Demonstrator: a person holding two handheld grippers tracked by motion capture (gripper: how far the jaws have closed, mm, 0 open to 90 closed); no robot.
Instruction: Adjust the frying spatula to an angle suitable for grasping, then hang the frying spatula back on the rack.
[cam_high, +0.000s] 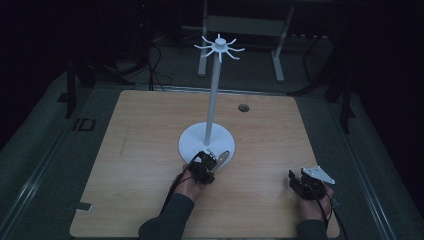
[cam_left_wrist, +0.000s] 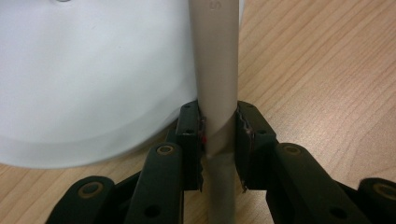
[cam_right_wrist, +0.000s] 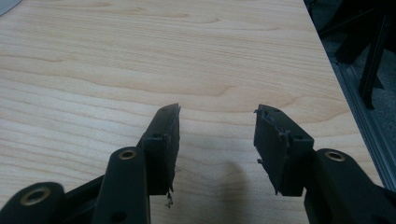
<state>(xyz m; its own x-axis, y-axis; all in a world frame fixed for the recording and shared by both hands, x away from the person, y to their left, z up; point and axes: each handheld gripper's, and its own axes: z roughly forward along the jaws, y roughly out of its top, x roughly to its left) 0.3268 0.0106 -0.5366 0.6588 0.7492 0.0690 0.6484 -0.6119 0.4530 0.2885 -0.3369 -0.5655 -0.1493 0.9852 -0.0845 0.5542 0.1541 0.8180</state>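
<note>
Left hand-held gripper (cam_left_wrist: 218, 140) is clenched on a grey handle (cam_left_wrist: 215, 84) lying near the stand (cam_high: 212, 95) base at tabletop (cam_high: 150, 150) centre. Right hand-held gripper (cam_right_wrist: 217, 140) is released, idle, near right. Judged: utensil grasped; hanging on the stand's hooks remains.

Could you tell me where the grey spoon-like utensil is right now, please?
The grey spoon-like utensil is clamped between the left gripper's jaws, its far end over the near rim of the white stand's round base, mid-table.
</note>
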